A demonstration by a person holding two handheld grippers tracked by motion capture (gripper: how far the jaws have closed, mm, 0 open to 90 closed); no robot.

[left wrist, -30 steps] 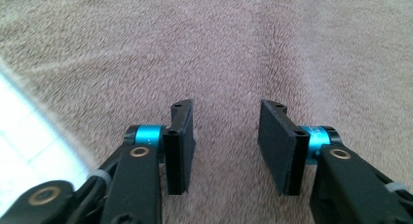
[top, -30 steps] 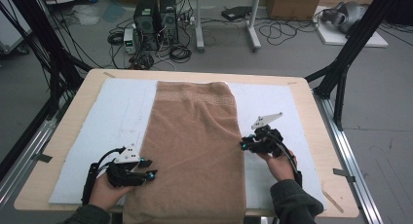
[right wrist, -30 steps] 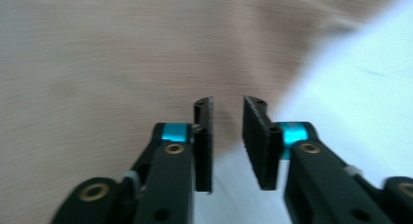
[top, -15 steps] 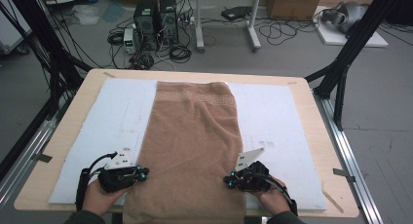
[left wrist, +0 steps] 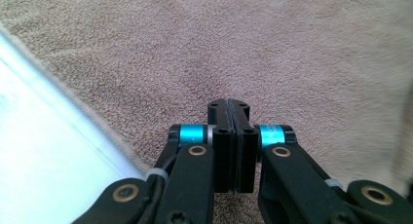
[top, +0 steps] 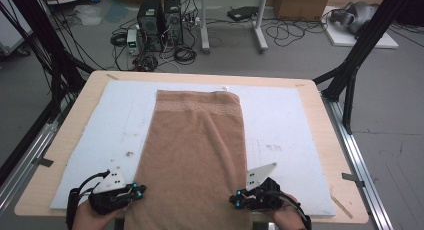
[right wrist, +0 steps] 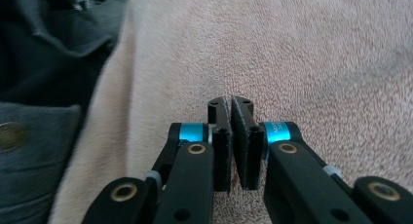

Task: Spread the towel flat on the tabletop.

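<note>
High view: brown towel (top: pixel 192 155) lies lengthwise on white mat (top: pixel 280 125); left gripper (top: pixel 140 191) & right gripper (top: pixel 235 200) sit at its near corners.

Left gripper view: jaws pressed together, towel edge probably pinched.

Right gripper view: jaws nearly together, thin gap at tips; grip unclear. Lift both corners evenly.

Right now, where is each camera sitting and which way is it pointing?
High view: above the near edge, looking forward and down on the table; both hands show, left tool and right tool at the brown towel.
Left gripper view: rides the left tool, jaws shut.
Right gripper view: rides the right tool, jaws nearly shut.
All share the towel.
</note>
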